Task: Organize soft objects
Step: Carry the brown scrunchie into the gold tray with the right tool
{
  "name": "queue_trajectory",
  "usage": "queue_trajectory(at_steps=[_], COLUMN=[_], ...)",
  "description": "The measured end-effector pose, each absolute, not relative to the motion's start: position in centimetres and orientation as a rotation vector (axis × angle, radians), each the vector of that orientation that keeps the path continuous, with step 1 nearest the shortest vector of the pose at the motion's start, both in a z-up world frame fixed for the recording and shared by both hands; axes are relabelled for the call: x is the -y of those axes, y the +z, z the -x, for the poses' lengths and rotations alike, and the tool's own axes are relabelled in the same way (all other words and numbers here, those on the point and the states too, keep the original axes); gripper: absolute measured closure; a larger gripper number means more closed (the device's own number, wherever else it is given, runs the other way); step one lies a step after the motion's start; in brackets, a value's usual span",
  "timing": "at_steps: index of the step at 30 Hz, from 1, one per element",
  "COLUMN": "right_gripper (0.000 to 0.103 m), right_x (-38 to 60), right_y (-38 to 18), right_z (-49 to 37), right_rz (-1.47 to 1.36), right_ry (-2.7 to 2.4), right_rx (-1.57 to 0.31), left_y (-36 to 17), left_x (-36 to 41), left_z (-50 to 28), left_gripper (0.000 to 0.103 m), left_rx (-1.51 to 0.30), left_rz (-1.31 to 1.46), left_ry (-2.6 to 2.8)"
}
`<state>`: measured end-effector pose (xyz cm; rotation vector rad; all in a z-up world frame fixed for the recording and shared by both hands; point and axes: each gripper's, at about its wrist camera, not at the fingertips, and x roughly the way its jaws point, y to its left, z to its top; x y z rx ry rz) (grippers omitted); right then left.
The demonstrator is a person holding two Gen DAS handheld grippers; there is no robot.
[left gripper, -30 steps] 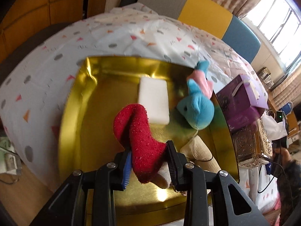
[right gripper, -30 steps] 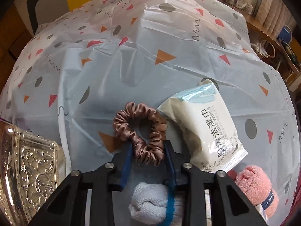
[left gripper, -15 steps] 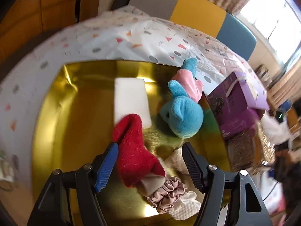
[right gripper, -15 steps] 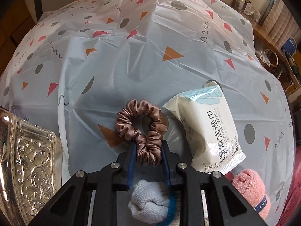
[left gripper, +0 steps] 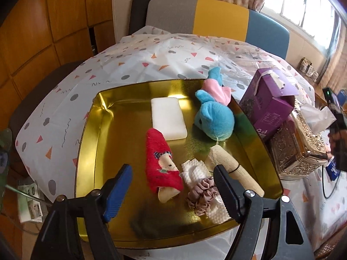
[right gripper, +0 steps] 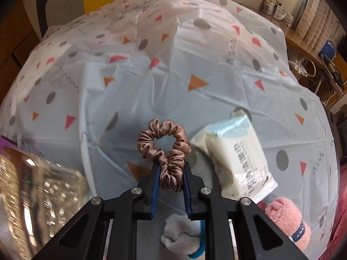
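Observation:
In the left wrist view a gold tray (left gripper: 91,143) holds a red sock (left gripper: 161,160), a white sponge (left gripper: 168,118), a blue plush toy (left gripper: 213,119), a beige roll (left gripper: 234,173), white cloths (left gripper: 194,171) and a mauve scrunchie (left gripper: 202,195). My left gripper (left gripper: 172,186) hovers above the tray's near side, its jaws opening, the red sock lying free below them. In the right wrist view my right gripper (right gripper: 171,173) is shut on a brown satin scrunchie (right gripper: 164,140), lifted off the patterned tablecloth (right gripper: 151,86).
A purple box (left gripper: 266,104) and an ornate metallic tissue box (left gripper: 292,149) stand right of the tray. A wet-wipes pack (right gripper: 236,158), a pink rolled towel (right gripper: 286,221) and a grey cloth (right gripper: 180,234) lie near the right gripper. A colour-block chair back (left gripper: 216,19) stands behind the table.
The left gripper opened and let the red sock drop onto the tray, then drew back and up. The right gripper closed tighter on the brown scrunchie and lifted it.

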<state>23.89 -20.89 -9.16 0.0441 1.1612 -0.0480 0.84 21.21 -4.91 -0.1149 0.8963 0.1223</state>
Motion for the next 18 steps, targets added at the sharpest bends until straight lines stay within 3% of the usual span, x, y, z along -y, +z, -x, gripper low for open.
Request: queue_trajectory(at_steps=[10,18], right_gripper=[0.085,0.085], right_x=[14.9,3.2], right_y=[1.9,8.2], right_z=[-26.1,-21.0], right_rz=[0.062,0.157], right_ry=[0.076,0.381], right_rx=[-0.979,-0.842], left_y=[-3.8,-3.4], left_x=[-20.1,-20.6], left_z=[0.3,1.0], left_gripper=[0.025,0.025], left_rx=[-0.853,-0.829], left_rz=[0.076,0.084], left_ry=[0.111,0.131])
